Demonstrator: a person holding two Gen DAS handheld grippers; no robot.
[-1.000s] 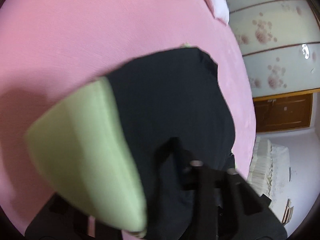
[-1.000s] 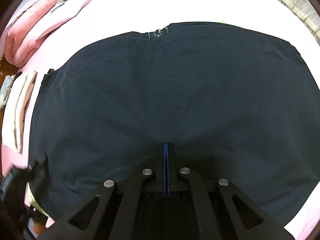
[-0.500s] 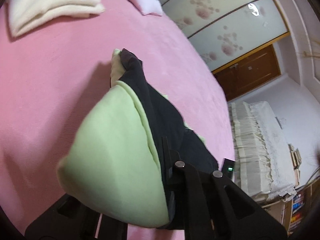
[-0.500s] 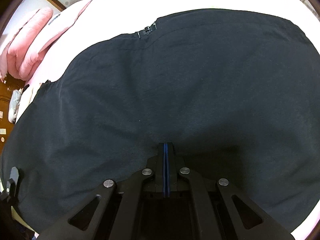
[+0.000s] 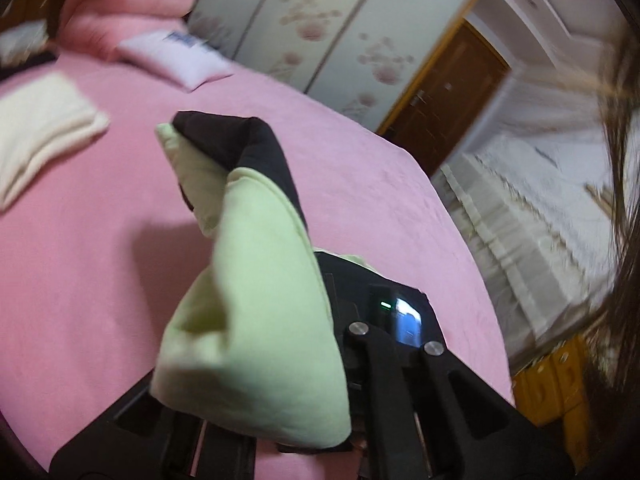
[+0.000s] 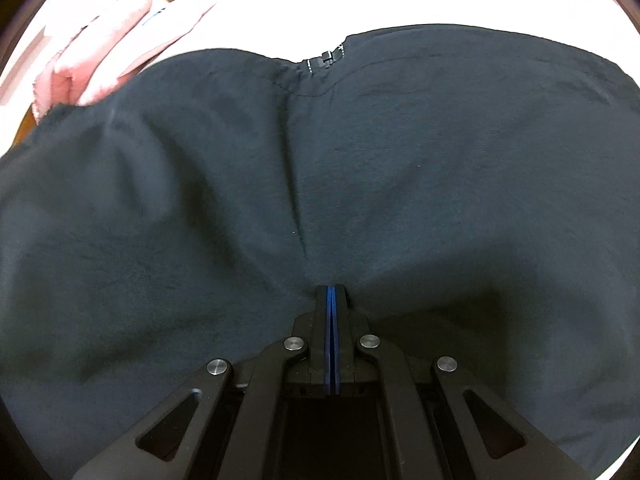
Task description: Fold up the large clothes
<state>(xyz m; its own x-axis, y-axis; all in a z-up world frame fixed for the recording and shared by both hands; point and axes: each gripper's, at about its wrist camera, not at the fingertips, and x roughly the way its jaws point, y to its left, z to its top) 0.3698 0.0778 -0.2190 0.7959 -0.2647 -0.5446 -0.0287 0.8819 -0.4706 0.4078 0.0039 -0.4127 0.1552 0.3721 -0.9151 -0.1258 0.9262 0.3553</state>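
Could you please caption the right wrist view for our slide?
Right gripper pinches the black jacket, zipper at its far edge.

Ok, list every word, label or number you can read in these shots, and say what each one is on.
Nothing can be read in either view.
White pillow: blue print, too blurred to read.
Black garment: no label shows, only a zipper pull at its top edge.
Device by the left gripper: a green light and a glare, no text.
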